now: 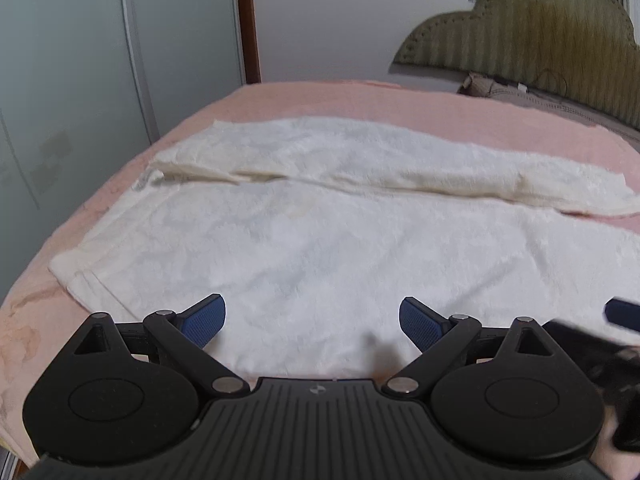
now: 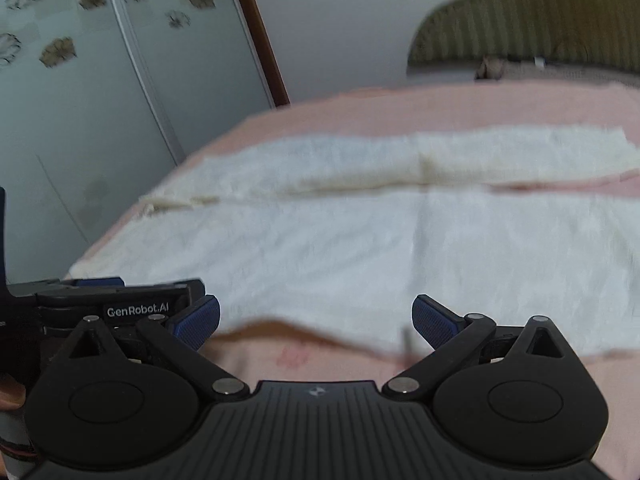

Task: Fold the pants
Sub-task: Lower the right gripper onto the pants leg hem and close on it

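White fluffy pants (image 1: 320, 232) lie flat on the pink bed cover, waistband at the left, both legs running to the right side by side. My left gripper (image 1: 312, 320) hovers open over the near leg's front edge, with nothing between its blue pads. In the right wrist view the same pants (image 2: 360, 248) stretch across the bed, somewhat blurred. My right gripper (image 2: 316, 320) stands open just above the near hem edge, holding nothing. The left gripper's body (image 2: 120, 300) shows at the left of that view, and the right gripper's tip (image 1: 622, 314) at the right edge of the left view.
The pink bed cover (image 1: 312, 98) reaches a green padded headboard (image 1: 532, 36) at the far right, with a brownish bundle (image 1: 484, 86) below it. Pale wardrobe doors (image 1: 80, 80) with flower decals stand close to the bed's left side. The bed's near edge lies under both grippers.
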